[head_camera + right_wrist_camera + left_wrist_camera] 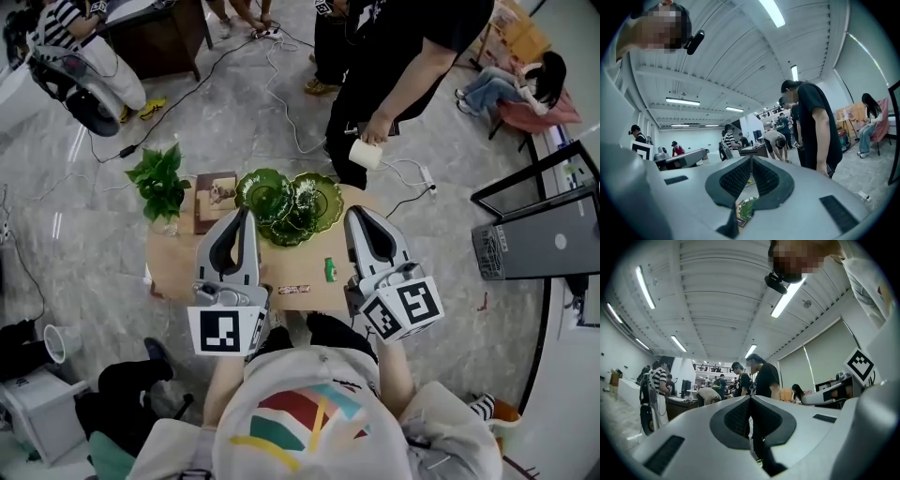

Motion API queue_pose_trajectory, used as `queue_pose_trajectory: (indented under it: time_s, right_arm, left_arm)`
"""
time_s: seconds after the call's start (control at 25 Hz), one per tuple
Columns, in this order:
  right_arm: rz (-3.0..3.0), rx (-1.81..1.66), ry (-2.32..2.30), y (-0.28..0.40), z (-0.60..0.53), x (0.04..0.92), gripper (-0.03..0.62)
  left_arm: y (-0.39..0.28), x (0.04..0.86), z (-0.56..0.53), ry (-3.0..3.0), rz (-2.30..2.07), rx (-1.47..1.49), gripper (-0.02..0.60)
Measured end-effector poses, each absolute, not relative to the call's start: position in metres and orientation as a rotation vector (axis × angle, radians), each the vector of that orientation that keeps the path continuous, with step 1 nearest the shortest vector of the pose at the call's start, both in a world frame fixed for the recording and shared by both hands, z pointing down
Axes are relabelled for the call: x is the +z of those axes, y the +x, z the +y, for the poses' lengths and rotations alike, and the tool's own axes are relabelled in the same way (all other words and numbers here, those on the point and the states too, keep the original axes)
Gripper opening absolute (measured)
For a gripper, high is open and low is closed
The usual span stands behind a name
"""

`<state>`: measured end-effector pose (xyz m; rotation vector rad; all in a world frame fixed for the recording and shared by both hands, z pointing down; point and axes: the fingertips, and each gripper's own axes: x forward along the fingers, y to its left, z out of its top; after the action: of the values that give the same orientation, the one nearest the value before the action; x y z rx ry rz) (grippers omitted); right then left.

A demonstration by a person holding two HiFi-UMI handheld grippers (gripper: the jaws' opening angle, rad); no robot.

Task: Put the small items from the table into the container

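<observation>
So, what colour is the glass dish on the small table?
Translucent green. The glass dish shows best in the head view, near the table's far edge.

Grey marble-look floor (234, 112), white cables (281, 66) trailing far side. Dark desk (155, 37) far left. Ribbed white ceiling (717, 296), strip lights (786, 298). Drawn blind (825, 362) on right wall.

Glossy green glass dish (284, 208), ribbed and shiny; beneath it the worktop (173, 265) looks like matt pale wood.

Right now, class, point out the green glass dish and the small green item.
green glass dish (265, 199): head view, left lobe.
small green item (329, 269): head view, its middle.
</observation>
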<state>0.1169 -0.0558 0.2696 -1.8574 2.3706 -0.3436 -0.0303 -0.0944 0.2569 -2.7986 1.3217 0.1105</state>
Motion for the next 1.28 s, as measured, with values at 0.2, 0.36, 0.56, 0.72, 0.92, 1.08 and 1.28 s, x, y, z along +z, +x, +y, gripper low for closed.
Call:
queue_pose_trajectory:
  time_s: [0.2,0.36,0.56,0.72,0.92,1.08,1.28]
  right_arm:
    - [2.373,-0.372,-1.819,0.124,-0.063,0.276,0.014]
    - [2.350,-0.394,-1.824,0.131,-0.071,0.282,0.024]
    - [2.325,-0.437,-1.823,0.136,-0.074,0.293,0.143]
    - [2.341,-0.449,-1.814,0.137,-0.074,0.299,0.156]
    - [2.327,-0.489,-1.812,0.135,-0.074,0.310,0.245]
    - [2.315,-0.516,-1.841,0.137,-0.071,0.323,0.252]
    - [2.279,-0.596,-1.898,0.149,-0.066,0.360,0.252]
  left_arm:
    - [-0.023,0.264,-0.101,-2.804,1.327,0.083,0.008]
    - [-0.017,0.271,-0.107,-2.813,1.325,0.063,0.008]
    - [-0.008,0.283,-0.107,-2.838,1.308,0.020,0.008]
    - [-0.003,0.290,-0.105,-2.847,1.305,-0.003,0.008]
    - [-0.002,0.297,-0.103,-2.850,1.299,-0.020,0.008]
    - [0.001,0.303,-0.103,-2.833,1.292,-0.019,0.008]
    - [0.012,0.326,-0.100,-2.843,1.264,-0.047,0.008]
